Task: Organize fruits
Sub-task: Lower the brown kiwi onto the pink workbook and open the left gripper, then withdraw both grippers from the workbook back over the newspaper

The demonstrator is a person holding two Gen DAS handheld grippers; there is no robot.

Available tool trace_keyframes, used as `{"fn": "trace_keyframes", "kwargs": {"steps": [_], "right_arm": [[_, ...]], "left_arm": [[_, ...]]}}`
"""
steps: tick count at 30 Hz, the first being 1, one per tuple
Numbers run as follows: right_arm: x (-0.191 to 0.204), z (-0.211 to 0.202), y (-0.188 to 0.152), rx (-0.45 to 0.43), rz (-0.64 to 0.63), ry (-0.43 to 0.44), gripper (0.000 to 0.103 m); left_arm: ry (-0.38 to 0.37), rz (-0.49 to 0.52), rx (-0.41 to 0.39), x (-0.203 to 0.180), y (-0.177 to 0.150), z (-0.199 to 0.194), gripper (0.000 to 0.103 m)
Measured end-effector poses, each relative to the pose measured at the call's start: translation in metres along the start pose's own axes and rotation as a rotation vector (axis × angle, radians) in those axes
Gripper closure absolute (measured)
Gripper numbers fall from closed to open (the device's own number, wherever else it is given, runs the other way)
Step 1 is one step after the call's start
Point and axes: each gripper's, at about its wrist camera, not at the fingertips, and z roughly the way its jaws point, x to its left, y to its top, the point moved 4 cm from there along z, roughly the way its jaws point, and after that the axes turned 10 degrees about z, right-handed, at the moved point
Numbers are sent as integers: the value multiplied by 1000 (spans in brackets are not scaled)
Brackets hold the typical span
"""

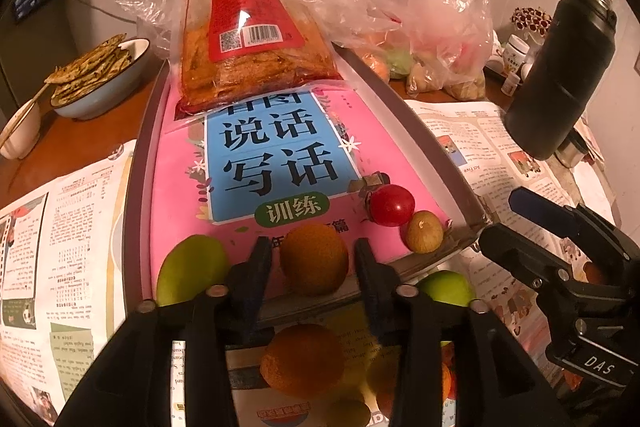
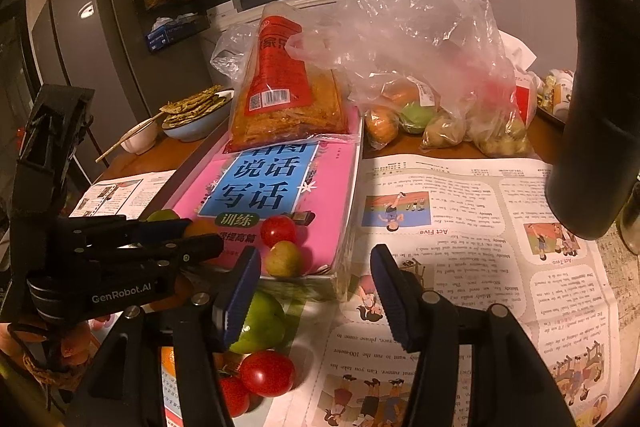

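Observation:
A pink book [image 1: 380,151] lies in a tray and carries fruit at its near end: an orange [image 1: 314,259], a green fruit [image 1: 188,273], a red tomato [image 1: 391,205] and a small tan fruit [image 1: 425,231]. My left gripper [image 1: 314,263] is open with its fingers on either side of the orange, not clamped. A second orange [image 1: 302,359] and a green apple [image 1: 448,287] lie lower, by the tray's edge. My right gripper [image 2: 316,291] is open and empty over the newspaper. A green apple [image 2: 262,323] and red tomatoes [image 2: 266,373] lie by its left finger.
A snack packet [image 1: 240,27] rests on the book's far end. A plastic bag [image 2: 420,67] with more fruit sits behind. A black flask [image 1: 560,75] stands at right. A bowl of flatbread [image 1: 96,75] is at left. Newspaper [image 2: 480,227] covers the table.

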Motion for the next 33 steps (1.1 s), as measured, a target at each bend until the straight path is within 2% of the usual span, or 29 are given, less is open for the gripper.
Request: {"fn": "trace_keyframes", "kwargs": {"steps": [4,6,8,12,17,24,30,33], "right_arm": [[-1,0,0,0,1,-8,46],[-2,-1,1,-5,9,-9,46],[-3,-3,2,-9,13,-16,45],[-5,-9,4,-28,22,-25,32],[-8,-13,5,-36,29,-30,32],[-4,-14,4,-35,22,-28,26],[-2,-21,6,-52,27,-23,24],[1,-25,6,-58,18,-20,20]], "left_arm": [[1,-14,-13,2,1,-5,53],[-8,-17,-33,3,2,-11,49],[0,-23,-53,5,4,-17,40],[-1,-30,-85,5,6,-28,34],[8,-49,-107,7,6,-38,27],[17,-77,-121,11,3,-47,26],[25,-46,-158,5,4,-61,26],[20,-39,-168,2,4,-66,25]]}}
